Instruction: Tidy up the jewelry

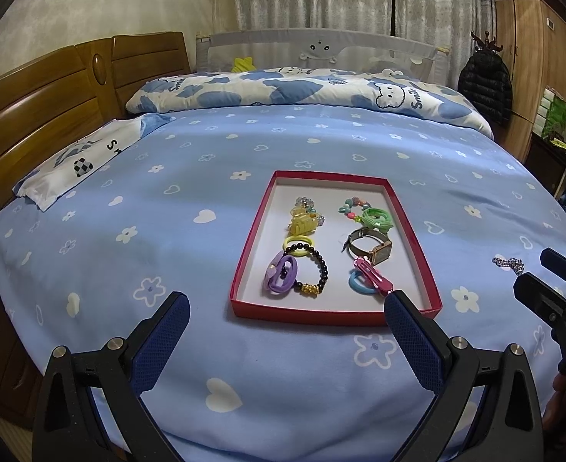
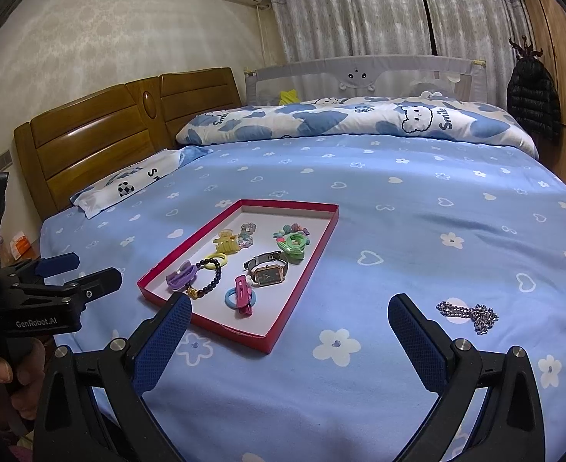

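Observation:
A red-rimmed tray (image 1: pixel 250 238) (image 2: pixel 310 258) lies on the blue bedsheet. It holds hair ties, a yellow claw clip (image 1: pixel 301 224), a black bead bracelet (image 1: pixel 315 269), a watch (image 1: pixel 375 248) (image 2: pixel 269 274), a pink clip (image 1: pixel 371 275) (image 2: pixel 243 294) and a green coil (image 1: pixel 377 218). A silver chain (image 2: pixel 469 315) (image 1: pixel 509 263) lies on the sheet right of the tray. My left gripper (image 1: pixel 287 313) is open and empty, just before the tray's near edge. My right gripper (image 2: pixel 288 317) is open and empty, between tray and chain.
A folded blue-and-white quilt (image 1: pixel 302 90) lies across the far side of the bed. A pillow (image 1: pixel 79 165) rests at the left by the wooden headboard (image 1: pixel 32 115). A wardrobe (image 1: pixel 533 57) and hanging black jacket (image 1: pixel 485 86) stand at the right.

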Tool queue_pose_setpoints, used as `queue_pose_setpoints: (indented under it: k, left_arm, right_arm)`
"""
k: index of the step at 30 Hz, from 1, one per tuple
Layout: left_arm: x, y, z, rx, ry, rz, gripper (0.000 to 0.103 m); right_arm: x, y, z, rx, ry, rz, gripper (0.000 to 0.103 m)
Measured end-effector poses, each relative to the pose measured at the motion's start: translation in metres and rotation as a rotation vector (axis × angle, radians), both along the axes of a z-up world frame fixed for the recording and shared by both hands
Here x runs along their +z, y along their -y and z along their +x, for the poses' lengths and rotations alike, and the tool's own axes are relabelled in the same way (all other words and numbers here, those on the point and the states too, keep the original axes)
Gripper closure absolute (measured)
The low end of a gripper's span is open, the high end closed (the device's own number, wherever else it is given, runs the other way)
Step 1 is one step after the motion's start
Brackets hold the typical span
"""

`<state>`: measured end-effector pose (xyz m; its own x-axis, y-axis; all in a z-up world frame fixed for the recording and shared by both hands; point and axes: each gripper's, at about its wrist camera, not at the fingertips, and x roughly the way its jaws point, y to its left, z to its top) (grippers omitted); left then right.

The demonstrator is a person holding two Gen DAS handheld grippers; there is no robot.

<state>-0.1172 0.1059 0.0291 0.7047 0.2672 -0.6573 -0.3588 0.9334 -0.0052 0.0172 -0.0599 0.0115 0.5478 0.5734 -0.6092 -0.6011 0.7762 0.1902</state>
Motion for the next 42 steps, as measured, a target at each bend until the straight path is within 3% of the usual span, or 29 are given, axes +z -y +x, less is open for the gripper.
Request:
queue_pose_setpoints:
  k: [42]
  left_arm:
    - [0.001, -0.001, -0.001, -0.016, 0.011, 0.011, 0.001]
  right_arm:
    - [0.01, -0.003, -0.001, 0.006, 0.014, 0.016, 0.0]
